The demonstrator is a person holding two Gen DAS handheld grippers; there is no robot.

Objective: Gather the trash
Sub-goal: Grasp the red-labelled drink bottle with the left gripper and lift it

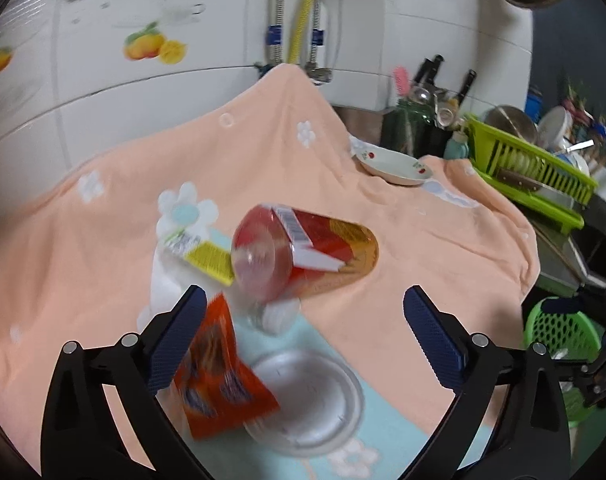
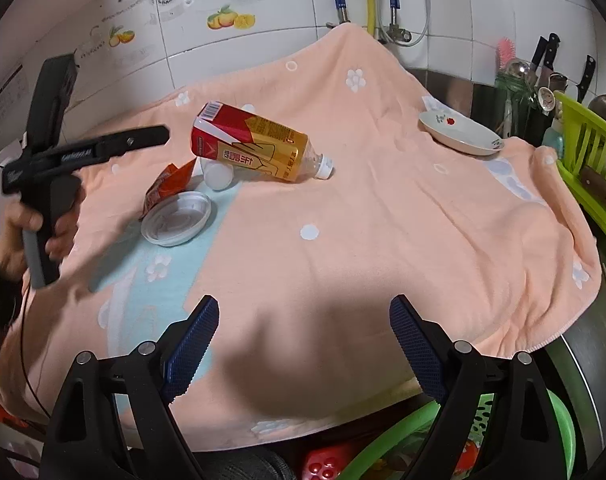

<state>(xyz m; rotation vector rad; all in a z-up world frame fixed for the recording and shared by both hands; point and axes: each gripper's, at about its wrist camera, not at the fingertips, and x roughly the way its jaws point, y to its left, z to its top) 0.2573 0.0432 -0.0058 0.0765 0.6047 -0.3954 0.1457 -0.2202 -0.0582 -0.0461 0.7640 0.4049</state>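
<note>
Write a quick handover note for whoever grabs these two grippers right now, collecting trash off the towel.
Left gripper: open, empty, over the trash pile.
Right gripper: open, empty, over the towel's near edge.
Trash, all on the towel: bottle lying on its side, orange wrapper beside the clear plastic lid, small white cup under the bottle.
Green basket sits off the towel's edge.
Done: nothing visibly collected. Left: all four pieces.
</note>
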